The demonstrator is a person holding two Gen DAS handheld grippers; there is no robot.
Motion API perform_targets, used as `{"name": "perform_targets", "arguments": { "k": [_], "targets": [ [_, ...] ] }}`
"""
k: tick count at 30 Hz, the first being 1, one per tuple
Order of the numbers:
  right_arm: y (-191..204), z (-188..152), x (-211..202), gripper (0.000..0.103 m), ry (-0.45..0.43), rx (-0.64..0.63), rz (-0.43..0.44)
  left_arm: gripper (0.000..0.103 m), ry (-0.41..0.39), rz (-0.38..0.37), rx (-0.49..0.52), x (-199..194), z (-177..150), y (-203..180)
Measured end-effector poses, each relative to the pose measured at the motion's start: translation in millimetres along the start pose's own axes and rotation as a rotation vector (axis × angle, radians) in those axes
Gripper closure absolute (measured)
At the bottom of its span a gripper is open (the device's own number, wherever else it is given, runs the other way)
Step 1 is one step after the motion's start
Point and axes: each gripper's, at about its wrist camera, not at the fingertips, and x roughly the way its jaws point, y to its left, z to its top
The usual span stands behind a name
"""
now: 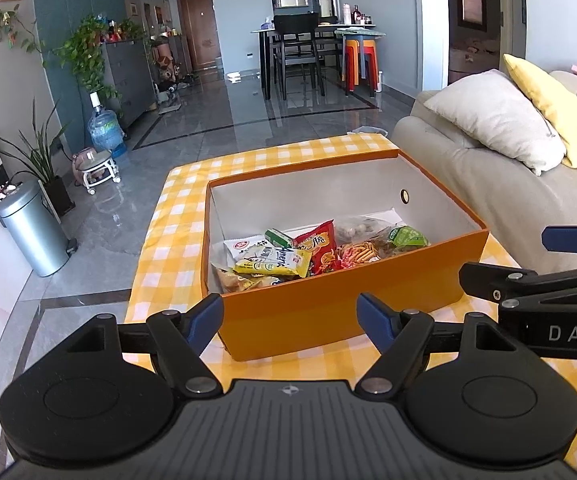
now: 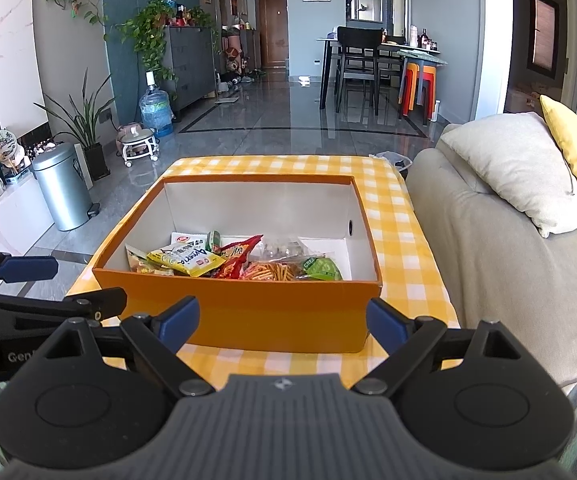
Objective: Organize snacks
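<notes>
An orange box (image 1: 328, 316) with a white inside stands on a yellow checked tablecloth (image 1: 184, 208); it also shows in the right wrist view (image 2: 248, 308). Several snack packets lie in its near half: a yellow packet (image 1: 272, 266), a red packet (image 1: 324, 250), a green packet (image 1: 408, 236). In the right wrist view the yellow packet (image 2: 186, 258), the red packet (image 2: 234, 262) and the green packet (image 2: 322, 268) show too. My left gripper (image 1: 290, 318) is open and empty, just short of the box's near wall. My right gripper (image 2: 282, 318) is open and empty, beside the left gripper.
A beige sofa (image 1: 488, 176) with a grey cushion and a yellow one stands right of the table. A metal bin (image 1: 34, 228) and potted plants stand on the floor at the left. A dining table with chairs (image 1: 308, 48) is far behind.
</notes>
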Motion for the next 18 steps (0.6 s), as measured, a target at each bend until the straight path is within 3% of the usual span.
{"name": "perform_targets", "arguments": {
  "k": [18],
  "targets": [
    [-0.8, -1.1, 0.8, 0.015, 0.014, -0.009, 0.002, 0.013, -0.01, 0.014, -0.02, -3.9, 2.1, 4.5]
  ]
}}
